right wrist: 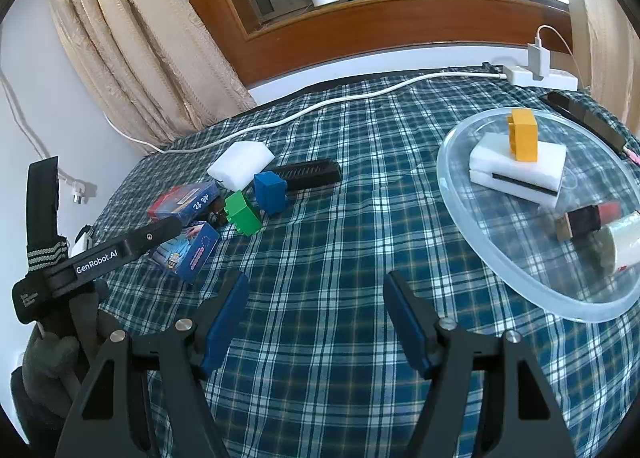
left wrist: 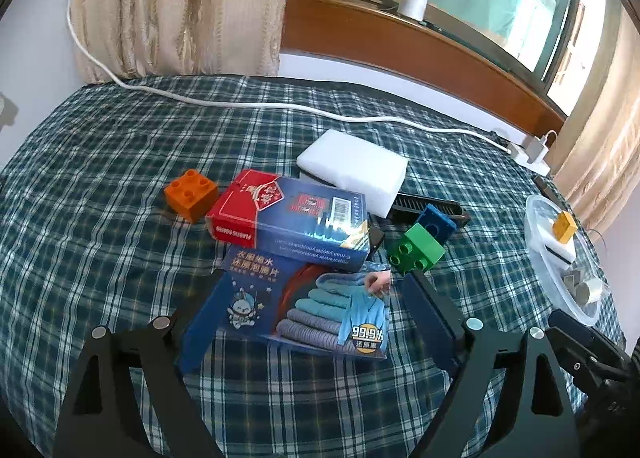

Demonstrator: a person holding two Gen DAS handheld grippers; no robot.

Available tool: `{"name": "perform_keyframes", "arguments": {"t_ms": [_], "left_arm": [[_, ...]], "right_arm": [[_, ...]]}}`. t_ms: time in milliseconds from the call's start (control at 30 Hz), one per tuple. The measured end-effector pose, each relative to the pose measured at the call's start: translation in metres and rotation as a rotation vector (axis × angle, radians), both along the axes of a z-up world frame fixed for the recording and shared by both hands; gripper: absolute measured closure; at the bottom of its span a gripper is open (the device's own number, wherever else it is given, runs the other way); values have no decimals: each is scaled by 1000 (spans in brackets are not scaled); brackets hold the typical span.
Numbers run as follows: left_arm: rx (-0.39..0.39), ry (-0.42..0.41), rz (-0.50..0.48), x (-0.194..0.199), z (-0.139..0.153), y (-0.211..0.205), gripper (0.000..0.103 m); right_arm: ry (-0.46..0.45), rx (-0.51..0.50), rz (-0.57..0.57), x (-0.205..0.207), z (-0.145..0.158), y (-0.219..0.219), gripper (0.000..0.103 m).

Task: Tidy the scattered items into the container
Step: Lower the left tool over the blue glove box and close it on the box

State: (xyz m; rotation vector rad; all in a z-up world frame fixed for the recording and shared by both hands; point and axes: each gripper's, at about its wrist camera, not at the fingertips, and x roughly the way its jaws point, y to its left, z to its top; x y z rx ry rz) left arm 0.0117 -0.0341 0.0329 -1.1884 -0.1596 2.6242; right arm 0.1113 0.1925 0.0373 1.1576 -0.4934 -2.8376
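**Left jaws wide around the "99.9%" packet**

The left gripper (left wrist: 316,290) stood wide, the blue packet (left wrist: 312,306) between its pads, unpressed. "GenRobot.AI" showed on its arm. The right gripper (right wrist: 316,302) gaped empty over bare plaid cloth (right wrist: 320,218). The bowl (right wrist: 472,242) sat beside it, a yellow block (right wrist: 524,138) inside
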Motion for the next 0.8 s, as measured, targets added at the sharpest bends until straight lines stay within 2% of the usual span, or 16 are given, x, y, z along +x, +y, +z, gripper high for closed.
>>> {"name": "perform_keyframes", "arguments": {"t_ms": [367, 433, 667, 800], "left_arm": [[-53, 0, 78, 14, -3, 2, 13], [-62, -6, 80, 14, -3, 5, 10], [-42, -38, 101, 18, -5, 12, 8], [-9, -84, 142, 16, -11, 13, 8]], "right_arm": [[-5, -22, 23, 0, -4, 0, 29], [-6, -27, 23, 0, -4, 2, 29], [-5, -55, 12, 1, -5, 11, 29], [-9, -71, 27, 1, -6, 12, 29]]}}
